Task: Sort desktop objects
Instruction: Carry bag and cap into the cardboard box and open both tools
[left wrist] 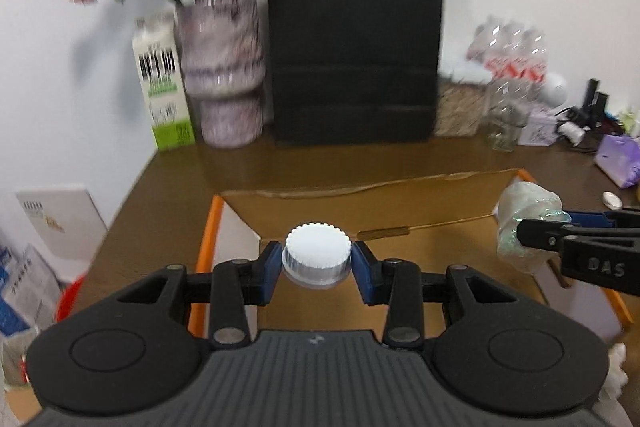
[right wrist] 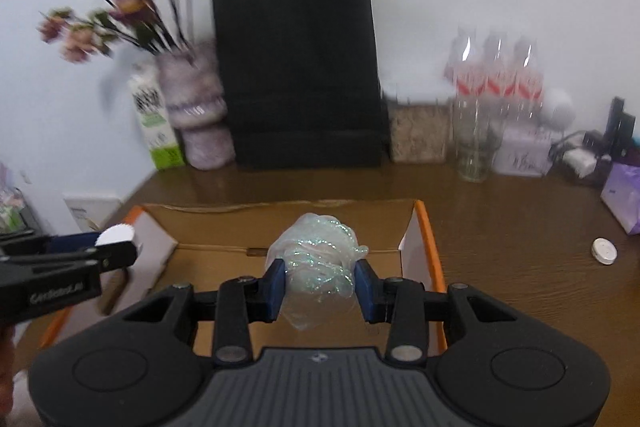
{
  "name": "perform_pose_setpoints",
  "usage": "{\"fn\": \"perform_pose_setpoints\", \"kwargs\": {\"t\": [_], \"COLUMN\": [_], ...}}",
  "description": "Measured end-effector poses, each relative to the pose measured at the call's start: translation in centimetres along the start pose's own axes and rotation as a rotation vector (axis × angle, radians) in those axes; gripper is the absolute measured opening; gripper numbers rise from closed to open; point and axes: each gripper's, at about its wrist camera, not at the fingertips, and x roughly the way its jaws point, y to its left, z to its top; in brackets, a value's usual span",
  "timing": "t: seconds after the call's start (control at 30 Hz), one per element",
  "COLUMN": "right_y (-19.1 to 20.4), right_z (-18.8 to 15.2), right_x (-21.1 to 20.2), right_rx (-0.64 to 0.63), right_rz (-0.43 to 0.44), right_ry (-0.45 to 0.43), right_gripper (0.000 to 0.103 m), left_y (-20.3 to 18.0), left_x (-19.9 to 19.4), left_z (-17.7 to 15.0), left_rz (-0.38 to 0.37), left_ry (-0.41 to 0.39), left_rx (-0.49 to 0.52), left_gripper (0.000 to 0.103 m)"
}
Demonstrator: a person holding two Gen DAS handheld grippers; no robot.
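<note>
My left gripper [left wrist: 317, 269] is shut on a white ribbed bottle cap [left wrist: 316, 254] and holds it above the open cardboard box [left wrist: 420, 205]. My right gripper [right wrist: 320, 287] is shut on a crumpled iridescent plastic wad [right wrist: 316, 259], also above the box [right wrist: 224, 223]. The wad [left wrist: 524, 223] and the right gripper show at the right of the left wrist view. The cap [right wrist: 116, 235] and the left gripper show at the left of the right wrist view. A small white round lid [right wrist: 604, 250] lies on the brown desk right of the box.
At the back of the desk stand a black paper bag [right wrist: 300, 75], a flower vase [right wrist: 196, 107], a milk carton [right wrist: 154, 123], a glass [right wrist: 476, 143] and bottles [right wrist: 496, 75]. A purple packet [right wrist: 622, 199] lies at the right.
</note>
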Motion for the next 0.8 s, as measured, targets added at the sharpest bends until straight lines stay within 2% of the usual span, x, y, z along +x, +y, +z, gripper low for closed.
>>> {"fn": "perform_pose_setpoints", "kwargs": {"t": [0.1,0.23,0.33,0.4,0.43,0.47,0.5,0.57,0.63,0.8], "right_y": [1.2,2.0,2.2,2.3,2.4,2.5,2.7,2.8,2.5,1.5], "right_z": [0.3,0.2,-0.2,-0.3,-0.4,-0.4,-0.4,-0.5,-0.4,-0.1], "right_x": [3.0,6.2,8.1,8.6,8.4,8.1,7.8,7.1,6.4,3.7], "right_rx": [-0.075,-0.115,-0.145,-0.130,-0.135,-0.146,-0.160,-0.173,-0.165,-0.140], "right_rz": [-0.059,-0.069,-0.098,-0.109,-0.102,-0.092,-0.084,-0.087,-0.071,-0.024], "right_ry": [0.016,0.095,0.157,0.202,0.198,0.185,0.169,0.137,0.128,0.086], "right_gripper": [0.036,0.036,0.042,0.056,0.064,0.083,0.095,0.096,0.098,0.100], "left_y": [0.3,0.3,0.0,-0.3,-0.4,-0.4,-0.4,-0.5,-0.2,0.4], "left_x": [2.6,4.7,6.0,6.2,6.0,5.6,5.2,4.6,3.7,1.3], "left_z": [-0.3,-0.5,-0.7,-0.9,-0.9,-0.8,-0.7,-0.5,-0.5,-0.1], "left_rz": [-0.008,0.005,0.014,0.029,0.033,0.031,0.042,0.084,0.102,0.071], "left_ry": [0.055,0.115,0.165,0.179,0.169,0.142,0.119,0.089,0.046,-0.015], "left_rx": [-0.016,-0.015,-0.004,0.010,0.017,0.022,0.024,0.032,0.026,-0.031], "left_gripper": [0.039,0.039,0.041,0.055,0.068,0.080,0.084,0.102,0.103,0.103]}}
